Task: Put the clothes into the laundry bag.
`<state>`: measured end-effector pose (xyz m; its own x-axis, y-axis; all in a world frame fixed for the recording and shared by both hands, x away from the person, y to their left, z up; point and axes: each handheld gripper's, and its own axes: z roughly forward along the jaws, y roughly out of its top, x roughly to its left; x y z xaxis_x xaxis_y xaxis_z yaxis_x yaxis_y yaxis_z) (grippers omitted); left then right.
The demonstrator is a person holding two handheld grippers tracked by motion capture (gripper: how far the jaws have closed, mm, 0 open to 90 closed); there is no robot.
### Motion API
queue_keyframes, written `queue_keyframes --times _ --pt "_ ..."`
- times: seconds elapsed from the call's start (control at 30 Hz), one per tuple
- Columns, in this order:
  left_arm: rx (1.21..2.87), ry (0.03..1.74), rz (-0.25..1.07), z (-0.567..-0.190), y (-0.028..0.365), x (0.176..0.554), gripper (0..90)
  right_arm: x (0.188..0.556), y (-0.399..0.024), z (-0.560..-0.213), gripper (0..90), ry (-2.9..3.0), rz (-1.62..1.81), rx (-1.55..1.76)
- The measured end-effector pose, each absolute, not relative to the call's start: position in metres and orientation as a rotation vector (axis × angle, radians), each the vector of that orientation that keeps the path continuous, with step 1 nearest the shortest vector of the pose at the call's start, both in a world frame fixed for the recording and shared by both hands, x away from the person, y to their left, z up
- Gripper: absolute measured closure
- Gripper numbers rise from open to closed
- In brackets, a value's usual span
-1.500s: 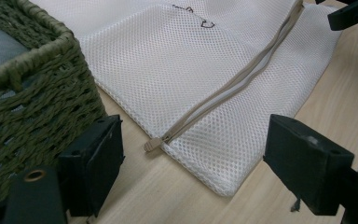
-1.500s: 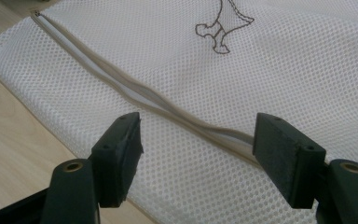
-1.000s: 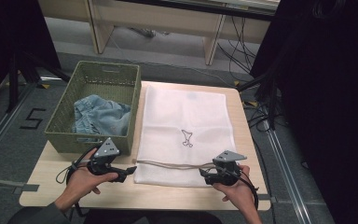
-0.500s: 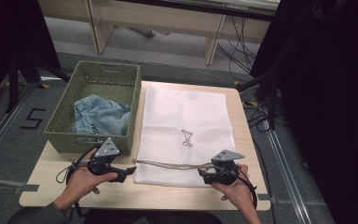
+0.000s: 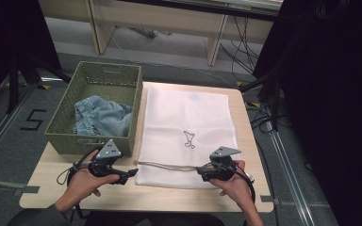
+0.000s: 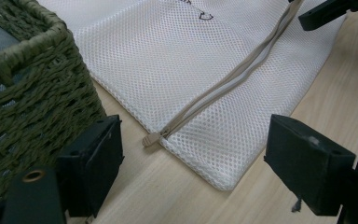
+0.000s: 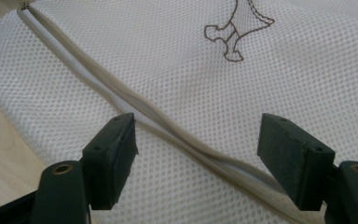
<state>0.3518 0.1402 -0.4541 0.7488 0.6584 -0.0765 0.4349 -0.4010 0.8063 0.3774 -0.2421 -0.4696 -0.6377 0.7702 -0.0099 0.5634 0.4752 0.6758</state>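
Even, soft overhead light with faint shadows, dark room edges, slightly grainy high view, sharp close-ups

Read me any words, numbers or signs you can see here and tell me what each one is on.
"5": a black numeral on the grey floor left of the table.
No words on the white mesh bag; it bears a small stitched outline figure, not lettering.
No readable text on the green basket or on either claw.
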Motion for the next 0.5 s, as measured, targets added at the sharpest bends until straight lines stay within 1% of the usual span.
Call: queue_keyframes --times 0.1,0.3,0.33,0.37,0.47,0.5 --pt "2.053 0.832 0.297 -0.454 0.140 0.351 18.2 0.386 -0.235 -0.475 28.4 2.397 0.959 1.104" --pt "2.066 0.831 0.299 -0.454 0.142 0.352 18.2 0.393 -0.223 -0.476 27.8 2.481 0.924 1.053" --pt "2.063 0.834 0.310 -0.454 0.141 0.352 18.2 0.394 -0.219 -0.480 27.8 2.449 0.957 1.048" --pt "2.065 0.816 0.319 -0.454 0.141 0.352 18.2 0.398 -0.215 -0.481 27.7 2.493 0.891 1.029" --pt "2.084 0.804 0.320 -0.453 0.141 0.352 18.2 0.402 -0.211 -0.485 27.7 2.525 0.860 1.026" --pt "2.080 0.813 0.309 -0.454 0.140 0.351 18.2 0.406 -0.206 -0.491 27.6 2.500 0.874 1.053"
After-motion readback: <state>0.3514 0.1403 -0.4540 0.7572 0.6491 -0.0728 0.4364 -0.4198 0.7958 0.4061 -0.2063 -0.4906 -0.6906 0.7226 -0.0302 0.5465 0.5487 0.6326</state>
